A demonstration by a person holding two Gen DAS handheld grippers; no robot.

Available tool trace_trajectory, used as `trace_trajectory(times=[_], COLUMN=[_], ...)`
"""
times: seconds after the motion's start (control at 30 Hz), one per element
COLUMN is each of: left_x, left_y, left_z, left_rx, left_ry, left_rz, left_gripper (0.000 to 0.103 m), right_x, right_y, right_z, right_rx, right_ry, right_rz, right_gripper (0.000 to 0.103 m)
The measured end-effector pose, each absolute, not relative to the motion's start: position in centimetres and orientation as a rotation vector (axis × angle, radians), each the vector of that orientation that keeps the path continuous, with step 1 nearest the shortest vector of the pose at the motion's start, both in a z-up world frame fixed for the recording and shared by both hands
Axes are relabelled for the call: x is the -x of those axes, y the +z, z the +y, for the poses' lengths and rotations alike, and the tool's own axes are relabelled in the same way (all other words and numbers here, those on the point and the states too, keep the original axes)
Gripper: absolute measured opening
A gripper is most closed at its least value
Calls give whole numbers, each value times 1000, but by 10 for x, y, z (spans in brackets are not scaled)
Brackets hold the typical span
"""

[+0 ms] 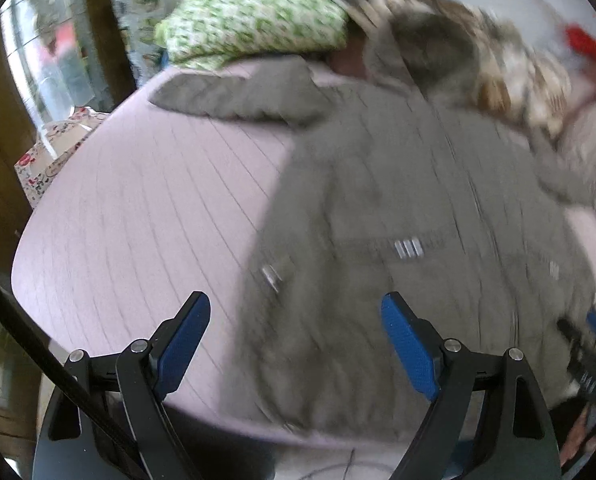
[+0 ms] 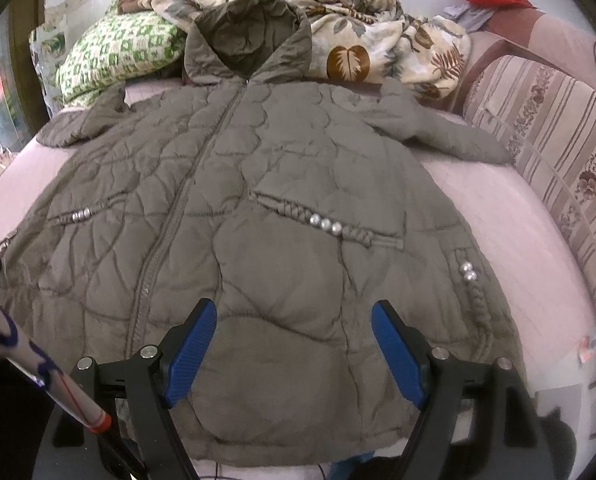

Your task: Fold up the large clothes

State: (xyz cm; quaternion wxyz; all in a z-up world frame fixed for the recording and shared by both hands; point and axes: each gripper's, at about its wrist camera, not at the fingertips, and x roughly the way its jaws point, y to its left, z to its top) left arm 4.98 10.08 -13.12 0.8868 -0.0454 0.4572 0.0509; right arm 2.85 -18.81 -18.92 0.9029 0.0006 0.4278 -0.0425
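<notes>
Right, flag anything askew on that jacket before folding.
The jacket lies flat and zipped on the bed, but its hood rides up onto the piled blanket. Nothing looks damaged.

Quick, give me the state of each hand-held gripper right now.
Left hand-held gripper: open, holding nothing, above the jacket.
Right hand-held gripper: open, holding nothing, over the jacket's hem.
</notes>
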Motion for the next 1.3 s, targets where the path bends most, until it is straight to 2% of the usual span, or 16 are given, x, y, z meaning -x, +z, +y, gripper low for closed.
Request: trace_trajectory(times=[0.23,0.4,0.6,0.77,0.9,0.93,0.97,1.0,1.17,1.3], left_x=[-153,-263,-352,-392,-414,-414,-419,-424,-424,-410], left_y=[-116,-145,-197,-235,-231,-228,-223,-222,-188,-128], left_z=[204,281,353,375,371,366,359,355,315,252], left_rx=[315,524,876,1062,1033,1000,953,920,834,760], left_ry=[171,195,197,196,284,305,319,316,199,27], left_rz=[860,947,938,908,875,880,894,926,930,898], left_gripper=[87,86,86,86,90,76,56,20,13,10], right_x=[-61,-86,-104,-112,-117,-118,-119,-121,-121,-119], right_y=[-190,-197,-220,-228,-236,-238,-239,-240,-240,-239], right_z=[-197,-214,-235,-239,-233,-232,-232,-231,-232,-231], right_rx=[6,-2,-63,-76,-30,-18,-11,-6,-4,-6], right_ry=[-106,-125,-158,-170,-182,-186,-188,-191,-193,-196], right_rz=[867,857,884,865,852,854,856,857,851,843], right_gripper=[84,84,84,92,99,100,100,100,101,100])
